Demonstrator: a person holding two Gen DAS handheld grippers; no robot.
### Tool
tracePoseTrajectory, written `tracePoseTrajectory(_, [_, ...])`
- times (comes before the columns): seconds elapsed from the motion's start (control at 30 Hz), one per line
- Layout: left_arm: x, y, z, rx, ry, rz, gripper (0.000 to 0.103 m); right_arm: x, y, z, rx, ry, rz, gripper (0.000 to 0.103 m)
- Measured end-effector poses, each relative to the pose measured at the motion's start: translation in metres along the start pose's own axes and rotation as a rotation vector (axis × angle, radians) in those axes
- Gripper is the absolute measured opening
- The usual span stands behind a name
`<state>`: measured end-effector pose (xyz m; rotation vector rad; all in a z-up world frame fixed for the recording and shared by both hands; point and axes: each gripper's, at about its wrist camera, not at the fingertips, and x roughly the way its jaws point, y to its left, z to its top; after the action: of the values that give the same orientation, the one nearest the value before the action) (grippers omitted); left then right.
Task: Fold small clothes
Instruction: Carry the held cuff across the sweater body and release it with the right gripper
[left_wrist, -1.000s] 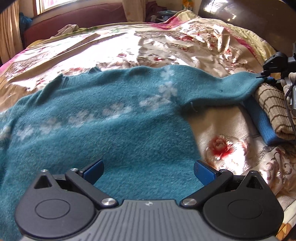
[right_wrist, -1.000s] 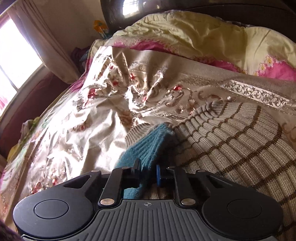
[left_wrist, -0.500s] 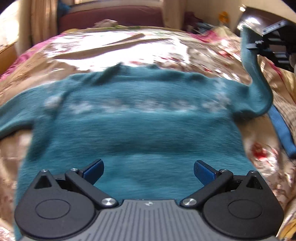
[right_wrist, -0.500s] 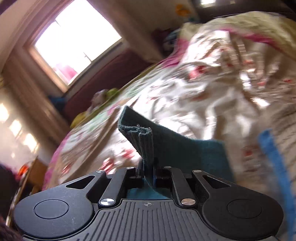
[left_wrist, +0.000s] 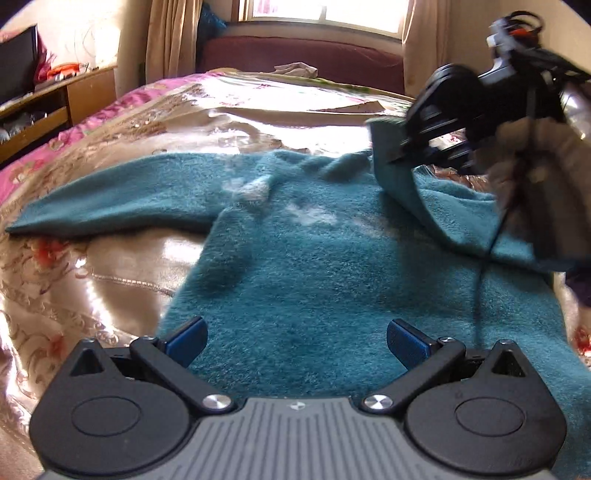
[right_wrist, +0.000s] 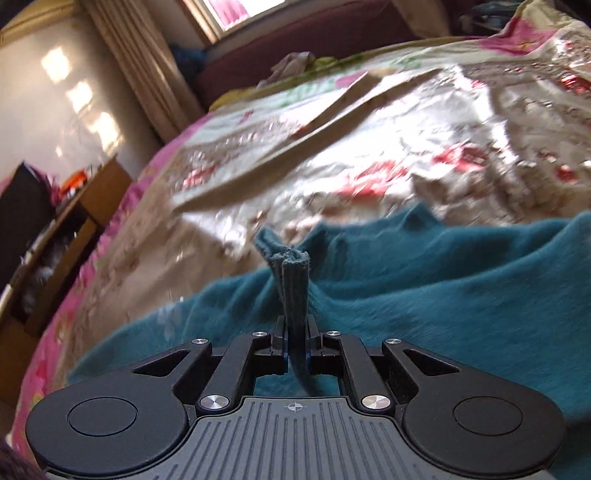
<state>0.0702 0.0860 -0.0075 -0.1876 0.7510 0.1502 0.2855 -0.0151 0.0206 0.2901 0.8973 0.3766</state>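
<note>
A teal sweater (left_wrist: 314, 266) with pale flower marks lies flat on the bed, its left sleeve (left_wrist: 110, 199) stretched out to the left. My left gripper (left_wrist: 295, 341) is open and empty, low over the sweater's hem. My right gripper (right_wrist: 295, 341) is shut on the cuff of the right sleeve (right_wrist: 291, 280) and holds it above the sweater's chest (right_wrist: 443, 295). In the left wrist view the right gripper (left_wrist: 402, 147) is at the upper right, with the sleeve (left_wrist: 413, 195) folded back over the body.
The bed has a shiny floral cover (left_wrist: 92, 269) with a pink edge (right_wrist: 48, 350). A wooden cabinet (left_wrist: 48, 103) stands to the left. A dark red couch (left_wrist: 306, 62) sits under the window at the far end, with a crumpled cloth (left_wrist: 295, 68) on it.
My right gripper has lifted the right sleeve cuff and carried it leftward over the sweater's body. The left gripper has swung to the left, staying open above the hem.
</note>
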Motion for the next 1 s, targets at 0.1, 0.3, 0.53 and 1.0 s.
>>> tracePoseTrajectory(0.1, [0.002,0.009,0.0,-0.035,0.002,-0.017,0.103,0.018,0.017,-0.007,-0.041,0.029,-0.019,0.009])
tracePoseTrajectory(0.3, [0.004,0.019,0.0,-0.084,0.005,-0.024,0.103,0.047,0.033,-0.021,-0.108,0.097,-0.08,0.014])
tracePoseTrajectory(0.53, [0.005,0.014,-0.001,-0.062,0.005,-0.019,0.103,0.05,0.039,-0.024,-0.161,0.111,-0.047,0.032])
tracePoseTrajectory(1.0, [0.004,0.01,-0.002,-0.04,-0.009,-0.003,0.103,0.055,0.073,-0.048,-0.503,0.08,-0.175,0.017])
